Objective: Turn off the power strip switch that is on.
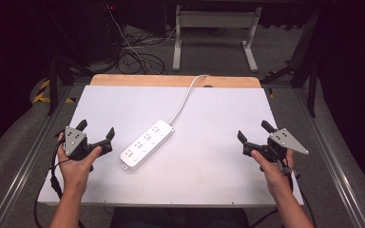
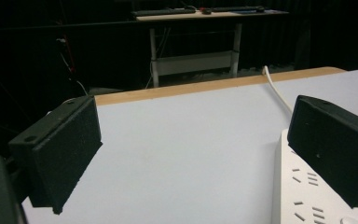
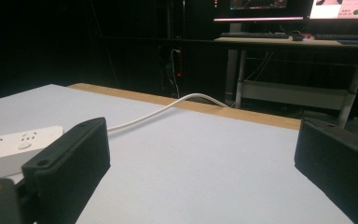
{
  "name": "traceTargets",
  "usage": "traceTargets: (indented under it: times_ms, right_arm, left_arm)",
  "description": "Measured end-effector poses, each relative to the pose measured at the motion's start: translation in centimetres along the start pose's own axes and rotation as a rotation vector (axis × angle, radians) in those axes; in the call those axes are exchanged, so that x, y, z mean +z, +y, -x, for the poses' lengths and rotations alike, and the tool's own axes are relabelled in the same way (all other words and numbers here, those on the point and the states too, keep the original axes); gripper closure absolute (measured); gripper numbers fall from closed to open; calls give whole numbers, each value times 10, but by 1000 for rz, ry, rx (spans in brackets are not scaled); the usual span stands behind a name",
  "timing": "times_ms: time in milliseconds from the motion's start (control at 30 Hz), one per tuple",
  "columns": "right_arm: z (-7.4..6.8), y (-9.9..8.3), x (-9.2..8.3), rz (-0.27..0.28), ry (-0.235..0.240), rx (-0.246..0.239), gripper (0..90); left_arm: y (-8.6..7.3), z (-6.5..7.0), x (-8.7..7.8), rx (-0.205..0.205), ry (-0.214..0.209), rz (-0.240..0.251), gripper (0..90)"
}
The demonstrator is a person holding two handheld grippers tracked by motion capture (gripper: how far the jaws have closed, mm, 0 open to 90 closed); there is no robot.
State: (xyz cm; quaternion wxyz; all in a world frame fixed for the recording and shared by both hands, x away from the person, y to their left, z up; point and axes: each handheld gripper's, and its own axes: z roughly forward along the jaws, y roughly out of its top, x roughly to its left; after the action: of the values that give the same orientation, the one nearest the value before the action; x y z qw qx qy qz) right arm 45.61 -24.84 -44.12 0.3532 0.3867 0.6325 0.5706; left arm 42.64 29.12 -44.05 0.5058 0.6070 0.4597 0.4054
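Left claw (image 1: 95, 129): jaws wide apart, empty, over the bench (image 1: 209, 175).
Right claw (image 1: 253, 130): jaws wide apart, empty.
Power strip (image 1: 147, 144): just right of left claw, well left of right claw.

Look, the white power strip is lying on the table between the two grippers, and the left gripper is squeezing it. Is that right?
Not quite. The left gripper is not squeezing the power strip; its jaws stand wide open beside it, with nothing between them. The left gripper view shows this best. The strip does lie on the table between the left gripper and the right gripper.
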Motion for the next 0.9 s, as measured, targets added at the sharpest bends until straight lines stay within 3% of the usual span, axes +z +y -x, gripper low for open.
traceTargets:
  times_ms: [500,900]
  right_arm:
    - [-1,6,-9,21,-13,-8,37]
    - [-3,4,-7,12,-8,-12,36]
  left_arm:
    - [3,-3,-9,-4,12,24,39]
    - [3,-3,-7,-2,19,21,43]
